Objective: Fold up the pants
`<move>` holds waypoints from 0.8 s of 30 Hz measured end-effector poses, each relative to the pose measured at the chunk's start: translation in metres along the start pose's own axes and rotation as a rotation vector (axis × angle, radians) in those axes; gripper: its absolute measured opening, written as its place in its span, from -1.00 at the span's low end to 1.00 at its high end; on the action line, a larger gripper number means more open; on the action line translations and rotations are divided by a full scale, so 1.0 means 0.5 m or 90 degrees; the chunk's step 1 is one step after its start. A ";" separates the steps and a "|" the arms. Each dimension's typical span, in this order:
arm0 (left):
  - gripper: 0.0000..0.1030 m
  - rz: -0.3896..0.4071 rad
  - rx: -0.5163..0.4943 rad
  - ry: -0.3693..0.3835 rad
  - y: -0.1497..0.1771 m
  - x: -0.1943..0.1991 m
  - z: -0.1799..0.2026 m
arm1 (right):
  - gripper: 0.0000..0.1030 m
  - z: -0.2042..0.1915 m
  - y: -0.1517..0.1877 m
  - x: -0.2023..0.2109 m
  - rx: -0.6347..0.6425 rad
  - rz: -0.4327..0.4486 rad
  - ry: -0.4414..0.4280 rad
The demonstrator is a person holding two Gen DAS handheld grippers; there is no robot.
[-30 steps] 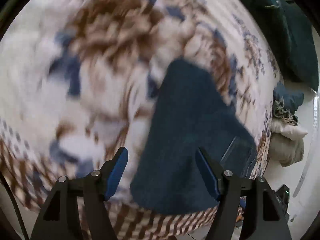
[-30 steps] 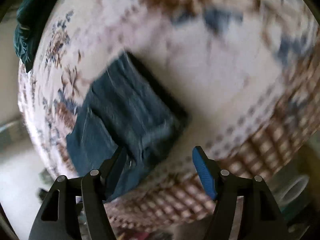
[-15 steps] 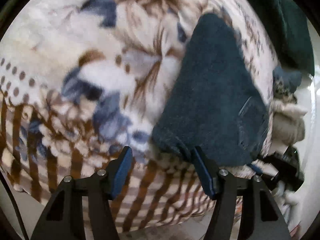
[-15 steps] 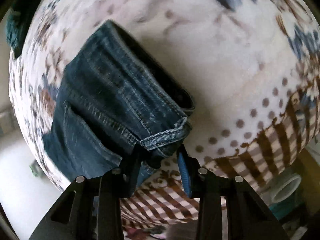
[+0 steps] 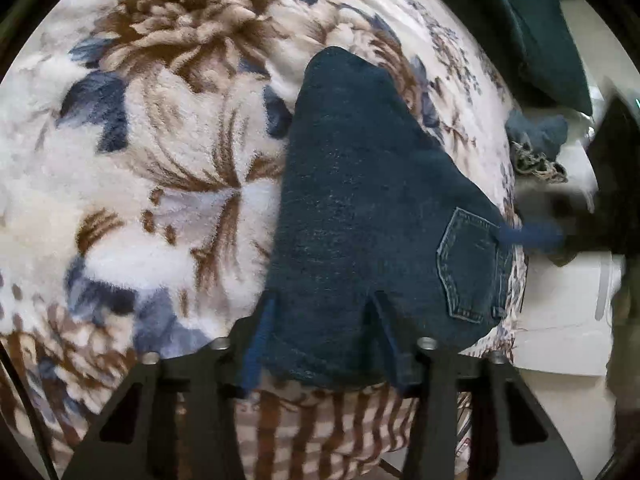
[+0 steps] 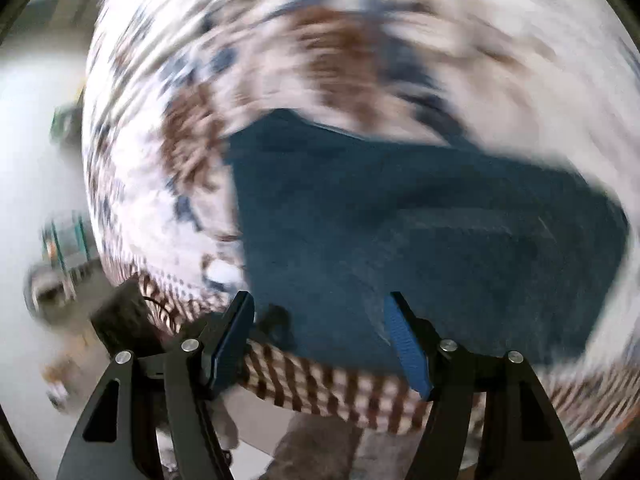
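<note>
Pants: we see the dark denim pants lying folded on the floral blanket, near its striped front edge, a back pocket showing at their right end in the left wrist view.
Long axis: in the left view the bundle runs away from us, narrow at the far end and wide at the near hem; in the right view it spreads sideways and off to the right, though that picture is heavily blurred.
Left gripper: our left gripper has its fingers moderately apart, straddling the near edge of the denim; we cannot tell for sure whether the pads touch the cloth, and they do not look pinched on it.
Right gripper: our right gripper also stands apart, its left finger over the striped blanket edge and its right finger over denim; nothing is held between them.
Nearer hand: we judge both sit at the near hem, the left one more squarely centred on the cloth.
Relation that matters: the free length of the pants lies ahead of both grippers, so we judge the next fold would carry the near edge forward along that axis.
Risk: the thick plush could get caught in a pinch along with the denim.
Surroundings: dark green fabric lies beyond the blanket at the upper right.
</note>
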State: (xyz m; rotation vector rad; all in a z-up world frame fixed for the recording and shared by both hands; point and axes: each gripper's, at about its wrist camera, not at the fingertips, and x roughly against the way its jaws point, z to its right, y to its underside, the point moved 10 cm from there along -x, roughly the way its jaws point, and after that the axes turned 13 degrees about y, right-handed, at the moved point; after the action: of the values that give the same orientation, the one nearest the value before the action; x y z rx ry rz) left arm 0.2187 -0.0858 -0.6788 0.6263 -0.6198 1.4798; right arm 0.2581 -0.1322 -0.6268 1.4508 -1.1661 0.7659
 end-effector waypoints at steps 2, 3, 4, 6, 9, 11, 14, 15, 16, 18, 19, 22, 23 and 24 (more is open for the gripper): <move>-0.34 0.014 0.010 0.012 0.005 0.012 -0.009 | 0.36 -0.059 -0.024 -0.040 0.039 -0.047 0.027; -0.35 0.020 0.014 0.017 0.007 0.019 -0.013 | 0.36 -0.072 -0.028 -0.059 0.053 -0.062 0.040; -0.35 0.027 0.017 0.020 0.008 0.020 -0.012 | 0.36 -0.083 -0.028 -0.084 0.060 -0.078 0.061; -0.35 0.035 0.018 0.021 0.014 0.024 -0.016 | 0.36 -0.094 -0.023 -0.132 0.058 -0.118 0.078; -0.35 0.038 0.015 0.023 0.019 0.024 -0.021 | 0.39 -0.083 -0.018 -0.167 0.057 -0.126 0.127; -0.35 0.034 0.015 0.022 0.026 0.022 -0.025 | 0.40 -0.085 -0.024 -0.186 0.061 -0.123 0.160; -0.35 0.030 0.012 0.016 0.050 0.026 -0.033 | 0.12 -0.074 -0.030 -0.189 0.033 -0.104 0.189; -0.35 0.027 0.015 0.018 0.063 0.031 -0.037 | 0.05 -0.071 -0.029 -0.182 0.029 -0.095 0.187; -0.34 0.024 0.030 0.024 0.077 0.034 -0.045 | -0.05 -0.068 -0.026 -0.168 0.018 -0.085 0.180; -0.34 0.030 0.069 0.056 0.098 0.046 -0.056 | -0.16 -0.066 -0.015 -0.155 0.008 -0.074 0.163; -0.34 0.034 0.079 0.065 0.100 0.054 -0.055 | -0.24 -0.060 -0.011 -0.144 0.003 -0.059 0.161; -0.35 0.052 0.077 0.084 0.088 0.081 -0.029 | -0.27 -0.053 -0.001 -0.120 -0.009 -0.034 0.145; -0.35 0.062 0.065 0.089 0.079 0.091 -0.014 | -0.27 -0.051 0.001 -0.116 -0.015 -0.036 0.138; -0.35 0.069 0.055 0.087 0.069 0.097 -0.008 | -0.28 -0.047 -0.004 -0.114 -0.014 -0.037 0.135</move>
State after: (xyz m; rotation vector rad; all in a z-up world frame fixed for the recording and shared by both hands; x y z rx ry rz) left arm 0.1844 -0.0492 -0.6468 0.5601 -0.4923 1.6425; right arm 0.2451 -0.0950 -0.6746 1.3440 -0.9637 0.8430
